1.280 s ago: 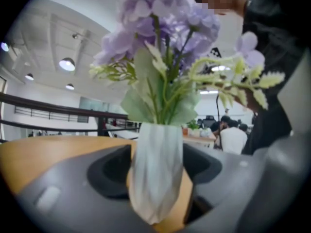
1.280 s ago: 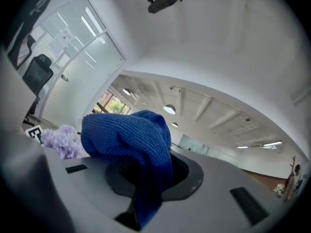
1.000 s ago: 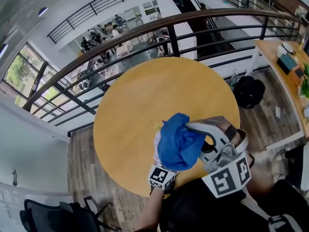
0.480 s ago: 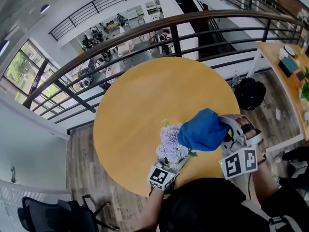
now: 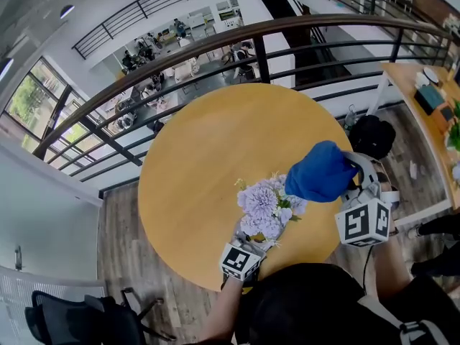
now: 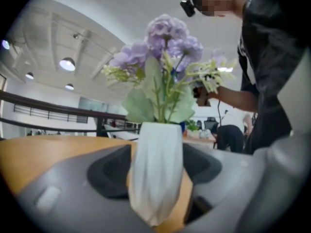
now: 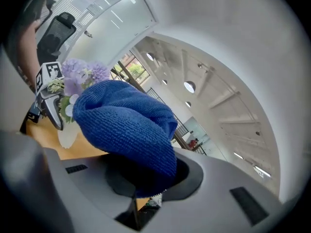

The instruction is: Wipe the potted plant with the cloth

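The potted plant (image 5: 267, 203), purple flowers in a white ribbed pot (image 6: 156, 174), stands near the front edge of the round wooden table (image 5: 208, 157). My left gripper (image 5: 251, 239) is shut on the pot, which fills the gap between its jaws (image 6: 156, 181). The flowers (image 6: 167, 38) rise above it. The blue cloth (image 5: 321, 171) is bunched up just to the right of the flowers, with my right gripper (image 5: 350, 187) shut on it. In the right gripper view the cloth (image 7: 126, 125) covers the jaws, and the plant (image 7: 77, 79) shows beyond it at the left.
A dark metal railing (image 5: 215, 56) curves behind the table. A black backpack (image 5: 370, 136) lies on the wood floor at the right, beside a desk (image 5: 420, 85) with items on it. An office chair (image 5: 79, 322) stands at the lower left.
My right gripper has carried the blue cloth from over the plant to the right, and the purple flowers now show. The left gripper and the pot have stayed in place.
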{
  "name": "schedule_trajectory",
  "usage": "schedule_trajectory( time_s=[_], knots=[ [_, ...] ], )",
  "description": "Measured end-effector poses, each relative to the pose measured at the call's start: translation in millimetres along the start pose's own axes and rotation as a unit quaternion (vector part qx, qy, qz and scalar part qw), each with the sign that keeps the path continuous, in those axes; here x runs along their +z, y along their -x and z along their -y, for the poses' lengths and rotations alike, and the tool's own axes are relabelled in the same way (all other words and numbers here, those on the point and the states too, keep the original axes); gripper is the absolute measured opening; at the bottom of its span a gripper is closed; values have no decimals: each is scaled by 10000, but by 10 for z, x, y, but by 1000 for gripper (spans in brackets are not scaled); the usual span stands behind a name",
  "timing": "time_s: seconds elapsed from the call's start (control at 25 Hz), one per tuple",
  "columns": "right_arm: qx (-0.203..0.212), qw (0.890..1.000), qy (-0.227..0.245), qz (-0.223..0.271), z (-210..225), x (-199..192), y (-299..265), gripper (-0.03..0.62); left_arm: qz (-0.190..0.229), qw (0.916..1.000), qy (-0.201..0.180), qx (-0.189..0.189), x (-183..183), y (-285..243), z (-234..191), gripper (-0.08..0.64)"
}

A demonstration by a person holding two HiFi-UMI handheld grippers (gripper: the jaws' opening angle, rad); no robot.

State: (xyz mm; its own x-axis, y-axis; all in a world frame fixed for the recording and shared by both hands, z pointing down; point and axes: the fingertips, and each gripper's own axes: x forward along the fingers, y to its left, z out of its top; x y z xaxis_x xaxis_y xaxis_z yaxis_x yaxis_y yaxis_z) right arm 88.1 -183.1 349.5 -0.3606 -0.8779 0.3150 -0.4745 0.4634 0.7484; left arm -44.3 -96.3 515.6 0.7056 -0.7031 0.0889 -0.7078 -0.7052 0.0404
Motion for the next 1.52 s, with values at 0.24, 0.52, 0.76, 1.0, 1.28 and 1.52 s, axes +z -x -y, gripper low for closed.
schedule_trajectory(
  time_s=[0.24,0.52,0.76,1.0,1.28,1.52],
  knots=[
    [-715,9964,-448,-87,463,-96,2,72,-5,10000,-25,-36,31,-26,-20,324],
    [-570,9906,-648,1058,533,770,188,72,-33,10000,27,-16,31,9,-63,324],
    [625,9806,-332,1827,-347,1389,251,72,-39,10000,31,15,20,8,-45,325],
    [1096,9856,-48,1289,-785,979,23,72,-32,10000,41,20,33,14,-61,325],
    [1175,9924,195,321,-956,170,-142,72,0,10000,39,17,22,29,-37,325],
    [908,9951,154,-366,-773,-341,-277,71,-13,10000,34,-9,18,15,-41,325]
  ],
)
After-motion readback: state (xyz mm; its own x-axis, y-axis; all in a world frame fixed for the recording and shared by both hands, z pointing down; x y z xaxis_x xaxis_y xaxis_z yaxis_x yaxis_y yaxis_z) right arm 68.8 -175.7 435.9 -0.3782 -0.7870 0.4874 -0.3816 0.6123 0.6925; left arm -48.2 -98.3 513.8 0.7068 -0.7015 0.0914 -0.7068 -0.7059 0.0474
